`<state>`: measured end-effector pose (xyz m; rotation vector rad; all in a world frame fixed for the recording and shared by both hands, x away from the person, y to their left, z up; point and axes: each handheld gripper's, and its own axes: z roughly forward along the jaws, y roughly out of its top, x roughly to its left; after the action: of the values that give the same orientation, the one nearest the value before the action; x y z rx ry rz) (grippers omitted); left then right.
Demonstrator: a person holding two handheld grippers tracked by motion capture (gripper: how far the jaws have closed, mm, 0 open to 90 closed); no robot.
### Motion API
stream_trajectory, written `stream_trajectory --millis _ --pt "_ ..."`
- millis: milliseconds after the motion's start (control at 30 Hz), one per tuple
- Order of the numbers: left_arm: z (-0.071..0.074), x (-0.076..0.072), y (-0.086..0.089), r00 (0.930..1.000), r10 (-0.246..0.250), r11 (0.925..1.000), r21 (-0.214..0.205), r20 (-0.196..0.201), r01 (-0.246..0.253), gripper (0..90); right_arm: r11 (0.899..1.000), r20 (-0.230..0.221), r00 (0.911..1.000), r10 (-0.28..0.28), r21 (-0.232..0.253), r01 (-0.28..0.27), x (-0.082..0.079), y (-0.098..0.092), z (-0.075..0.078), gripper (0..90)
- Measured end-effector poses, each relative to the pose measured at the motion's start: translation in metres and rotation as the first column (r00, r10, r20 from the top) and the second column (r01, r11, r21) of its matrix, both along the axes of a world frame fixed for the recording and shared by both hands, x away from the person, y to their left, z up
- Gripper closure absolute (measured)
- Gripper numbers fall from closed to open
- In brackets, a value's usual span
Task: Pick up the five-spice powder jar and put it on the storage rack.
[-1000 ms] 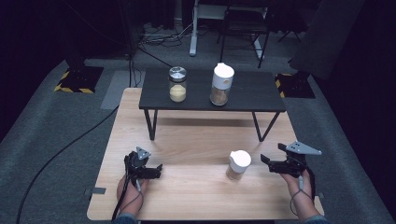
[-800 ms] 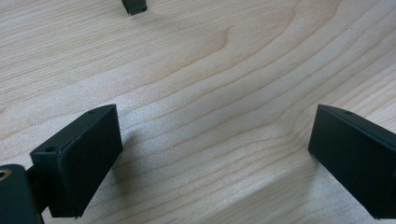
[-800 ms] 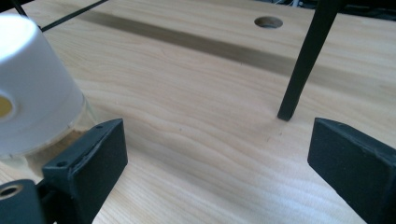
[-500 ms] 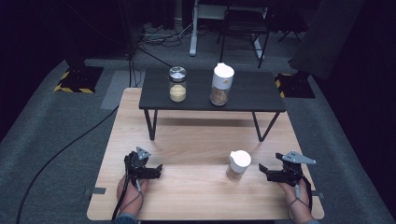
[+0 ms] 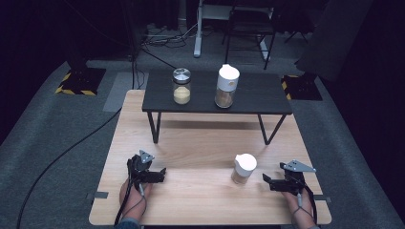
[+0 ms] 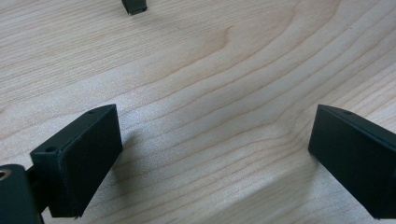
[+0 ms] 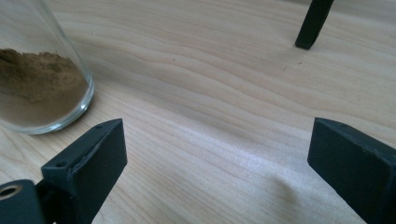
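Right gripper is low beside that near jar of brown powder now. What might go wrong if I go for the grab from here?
The right gripper has its jaws open, but the white-capped glass jar of brown powder sits off to one side of them in the right gripper view, not between. Closing in from here might clip the glass wall with one jaw and tip or slide the tall jar across the wooden table.

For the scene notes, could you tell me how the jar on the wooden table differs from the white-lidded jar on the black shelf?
The near jar stands low on the wooden table, beside the right gripper; the tall jar stands on the black shelf. The near jar looks shorter. Both are clear glass with white lids and brown powder.
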<state>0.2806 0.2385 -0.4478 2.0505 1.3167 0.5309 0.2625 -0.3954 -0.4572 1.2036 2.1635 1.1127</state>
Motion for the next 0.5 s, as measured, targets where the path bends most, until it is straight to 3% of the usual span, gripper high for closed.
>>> stream_trajectory --millis 500 --pt "0.0 0.0 0.0 1.0 0.0 1.0 0.0 0.0 0.0 2.8 0.999 -0.085 0.9963 -0.014 -0.047 0.01 0.011 0.008 0.005 4.3"
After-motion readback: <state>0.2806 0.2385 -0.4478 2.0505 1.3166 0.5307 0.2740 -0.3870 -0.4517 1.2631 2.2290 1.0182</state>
